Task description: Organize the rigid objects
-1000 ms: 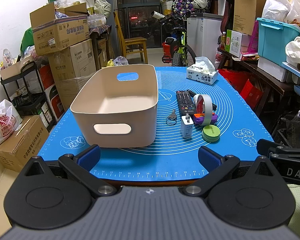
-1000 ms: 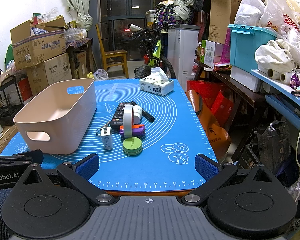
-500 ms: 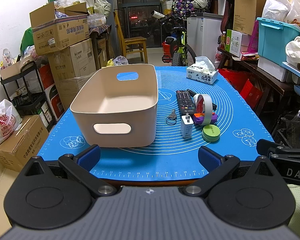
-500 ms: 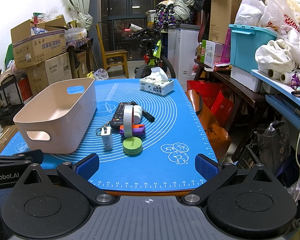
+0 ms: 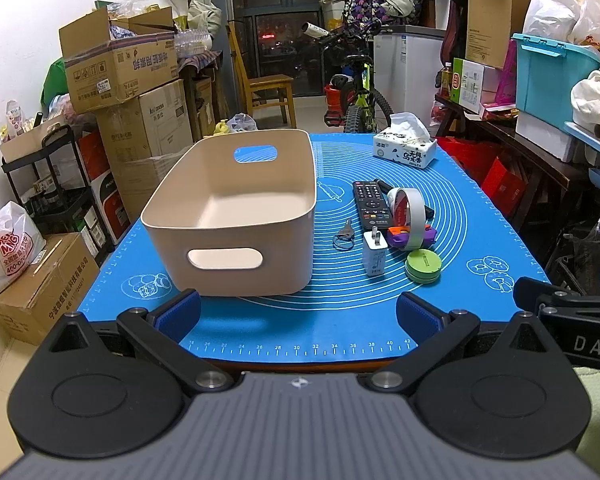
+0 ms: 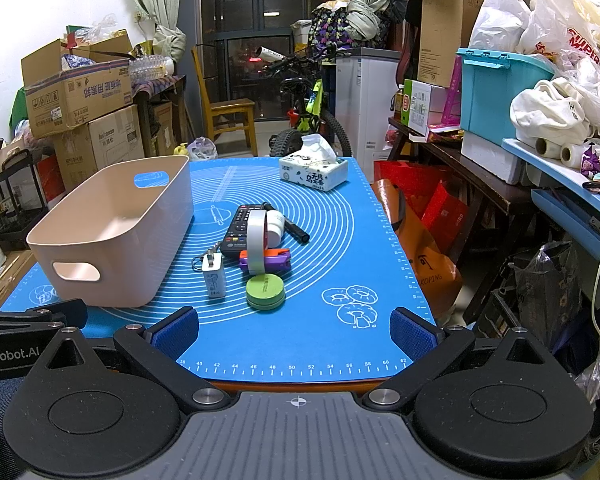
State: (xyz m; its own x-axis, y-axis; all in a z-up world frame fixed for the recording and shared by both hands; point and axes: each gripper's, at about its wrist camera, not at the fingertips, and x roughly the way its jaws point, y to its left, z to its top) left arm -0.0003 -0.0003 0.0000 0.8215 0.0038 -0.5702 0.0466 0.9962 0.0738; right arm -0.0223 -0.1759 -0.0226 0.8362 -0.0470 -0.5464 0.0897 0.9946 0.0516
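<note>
left gripper [image 5: 298,310]: spread wide, nothing between the blue pads, sitting at the near edge of the mat [image 5: 300,328]
beige bin [image 5: 236,216]: over at about 10 o'clock from the left gripper, on the left half of the mat, upright, empty as far as I can see, handle cutouts on both short ends
key on a ring [image 5: 344,236]: flat on the mat just right of the bin, not touching it
white charger [image 5: 374,254]: lying just beside the key, prongs pointing to 12 o'clock
black remote [image 5: 371,204]: behind the charger at 12 o'clock, long side running away from the cameras
tape roll [image 5: 410,212]: standing on edge, right of the remote, resting on the purple and orange item [image 5: 412,236]
white jar [image 6: 276,228]: tucked behind the tape roll, with a black marker [image 6: 290,226] running past it
green round tin [image 5: 423,266]: nearest piece of the pile, at about 1 o'clock from the left gripper
tissue box [image 5: 405,150]: far end of the mat at 12 o'clock, well apart from the pile
right gripper [image 6: 294,330]: also wide open and holding nothing, at the near edge of the mat; the pile is at roughly 12 o'clock from it
</note>
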